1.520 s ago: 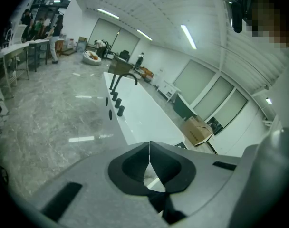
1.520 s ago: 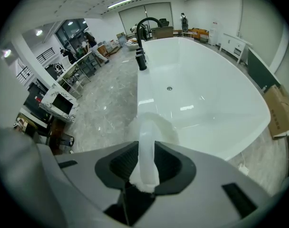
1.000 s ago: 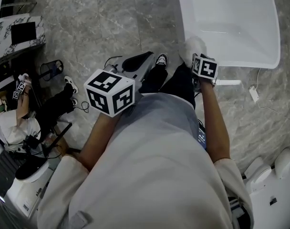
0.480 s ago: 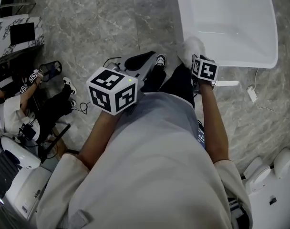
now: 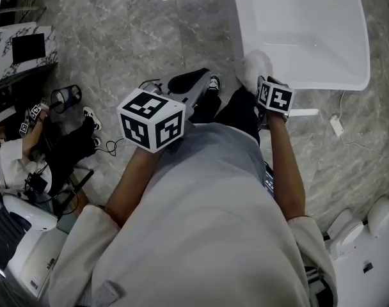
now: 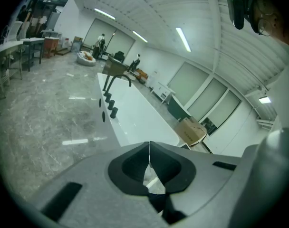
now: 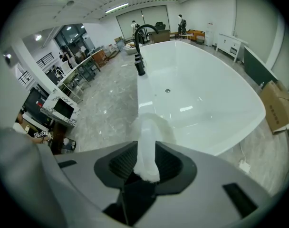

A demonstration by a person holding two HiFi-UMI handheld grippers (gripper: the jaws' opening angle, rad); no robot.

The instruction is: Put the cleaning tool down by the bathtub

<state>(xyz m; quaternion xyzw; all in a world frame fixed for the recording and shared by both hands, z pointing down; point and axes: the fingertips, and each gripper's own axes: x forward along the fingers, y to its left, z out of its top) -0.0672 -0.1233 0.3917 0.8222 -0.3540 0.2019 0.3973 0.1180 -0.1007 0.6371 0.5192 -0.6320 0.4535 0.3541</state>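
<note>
Overhead, the person's own torso (image 5: 201, 222) filled the lower half of the head view and covered much of the floor (image 5: 118, 37), and the marker cubes (image 5: 151, 120) hid both sets of jaws there. The right tool (image 5: 263, 87) sat at the end of a straight, outstretched forearm (image 5: 284, 165), pointing forward and down. Only a fluffy white lump of the scrubber (image 5: 253, 66) showed beyond its tip, at the bathtub (image 5: 242, 24) rim; whether it touched the rim could not be told. In the right gripper view the right tool (image 7: 145, 167) was clamped on the scrubber (image 7: 147, 141) by its pale stem, whose lower end vanished between the jaws and whose far head was blurred. Ahead of that tool lay the bathtub (image 7: 206, 99), with a dark faucet (image 7: 142, 37) at its far-left rim. The left tool (image 5: 196, 78), on a bent arm (image 5: 127, 190), was raised nearer the camera, left of the right tool. In the left gripper view the left tool (image 6: 149, 153) had its jaws pressed together at the tips, nothing between them.
</note>
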